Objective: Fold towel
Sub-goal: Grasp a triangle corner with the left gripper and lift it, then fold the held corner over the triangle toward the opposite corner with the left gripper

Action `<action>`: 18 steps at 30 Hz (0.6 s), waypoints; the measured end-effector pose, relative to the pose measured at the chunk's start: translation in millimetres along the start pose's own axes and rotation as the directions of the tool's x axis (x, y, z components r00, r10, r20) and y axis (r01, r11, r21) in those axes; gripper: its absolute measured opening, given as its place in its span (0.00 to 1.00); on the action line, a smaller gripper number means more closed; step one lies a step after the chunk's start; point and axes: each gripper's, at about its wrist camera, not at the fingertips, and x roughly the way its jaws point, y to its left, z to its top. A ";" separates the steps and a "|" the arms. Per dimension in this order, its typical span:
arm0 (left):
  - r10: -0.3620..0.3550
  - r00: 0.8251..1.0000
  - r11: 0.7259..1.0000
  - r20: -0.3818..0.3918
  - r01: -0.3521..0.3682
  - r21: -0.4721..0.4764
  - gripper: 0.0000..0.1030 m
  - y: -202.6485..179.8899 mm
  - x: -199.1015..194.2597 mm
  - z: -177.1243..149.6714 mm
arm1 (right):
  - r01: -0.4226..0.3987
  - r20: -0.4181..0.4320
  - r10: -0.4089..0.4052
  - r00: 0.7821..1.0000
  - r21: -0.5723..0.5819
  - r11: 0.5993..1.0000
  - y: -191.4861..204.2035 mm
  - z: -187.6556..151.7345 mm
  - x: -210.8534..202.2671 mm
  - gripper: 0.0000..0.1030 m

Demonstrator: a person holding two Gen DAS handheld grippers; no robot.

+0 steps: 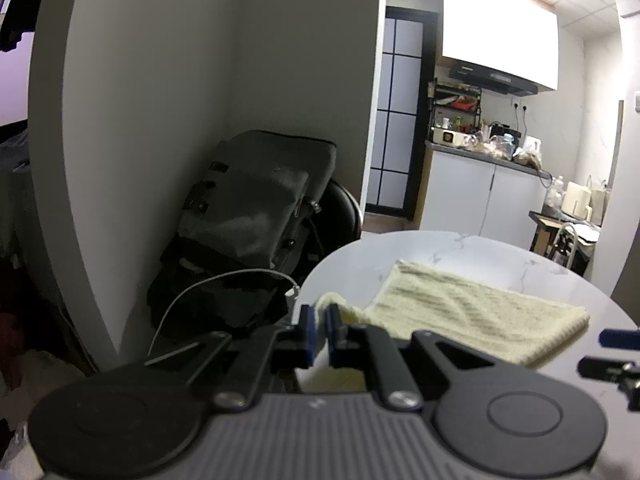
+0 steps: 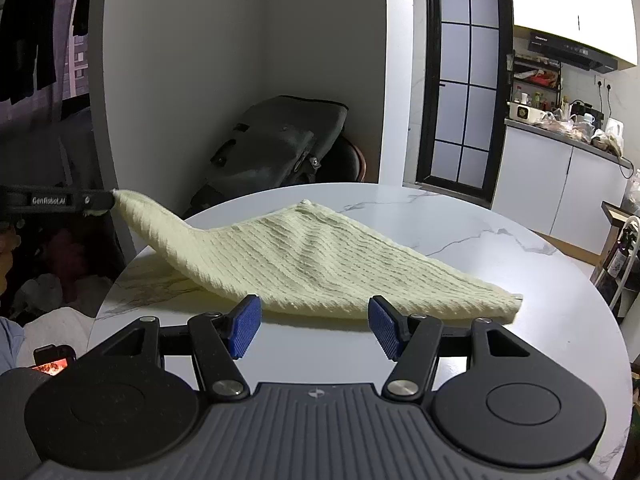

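Pinching pale-yellow ribbed towel (image 2: 304, 256) corner: my left tongs (image 1: 319, 322). Right tongs (image 2: 314, 330) gape empty before its near edge; only their view shows the lifted drape.

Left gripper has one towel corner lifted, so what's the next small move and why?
Probably ease the right gripper forward and close it on the towel's near edge: its jaws are open and empty just short of that edge, while the left gripper holds only one corner.

A small home: beyond the round marble table (image 2: 460, 240), a kitchen counter (image 2: 560, 132), range hood (image 2: 568, 54), probably a kettle.
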 end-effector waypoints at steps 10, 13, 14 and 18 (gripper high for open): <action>-0.073 0.997 0.996 0.027 0.072 0.045 0.07 -38.7 8.4 16.8 | 0.006 -0.009 -0.005 1.000 0.057 0.998 -21.3 -11.5 -7.0 0.62; -0.085 0.996 0.995 0.038 0.083 0.058 0.06 -47.9 12.0 22.4 | 0.005 -0.008 -0.004 1.000 0.060 0.998 -25.6 -15.2 -10.3 0.62; -0.089 0.995 0.994 0.041 0.086 0.061 0.06 -50.8 13.5 24.1 | 0.003 -0.005 -0.003 1.000 0.061 0.998 -27.4 -16.7 -12.0 0.62; -0.109 0.993 0.991 0.047 0.105 0.077 0.06 -64.1 18.5 31.5 | -0.003 -0.001 0.004 1.000 0.072 0.997 -33.5 -21.0 -15.0 0.62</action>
